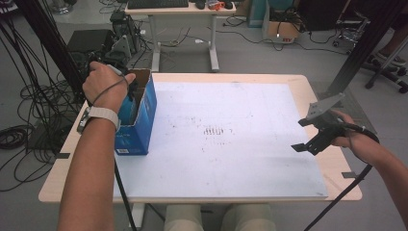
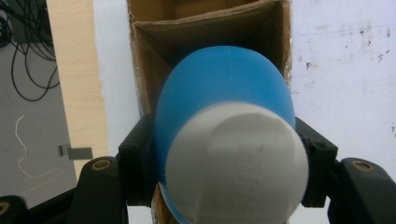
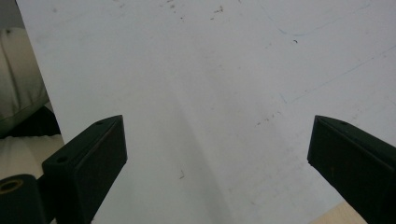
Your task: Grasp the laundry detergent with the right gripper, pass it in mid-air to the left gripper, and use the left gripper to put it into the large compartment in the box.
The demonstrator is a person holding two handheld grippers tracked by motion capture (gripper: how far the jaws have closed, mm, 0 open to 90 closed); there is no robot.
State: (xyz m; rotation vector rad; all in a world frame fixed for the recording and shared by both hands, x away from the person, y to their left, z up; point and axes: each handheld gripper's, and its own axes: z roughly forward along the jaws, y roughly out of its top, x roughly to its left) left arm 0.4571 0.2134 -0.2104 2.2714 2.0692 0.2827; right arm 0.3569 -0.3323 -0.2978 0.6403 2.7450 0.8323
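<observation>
while clamping a blue bottle [image 2: 224,93], left gripper [image 2: 229,168] overhangs the box [image 2: 149,56].

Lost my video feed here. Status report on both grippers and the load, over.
Left gripper shut on blue-and-white bottle, above open cardboard box. Right gripper open, empty, over white board. Box mouth unobstructed.

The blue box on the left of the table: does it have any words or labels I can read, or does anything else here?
Blue box: pale print and a white label low on its near side, too small and blurred to read.
Blue-and-white object in the left gripper: no text.
White board: only smudges, no writing.
</observation>
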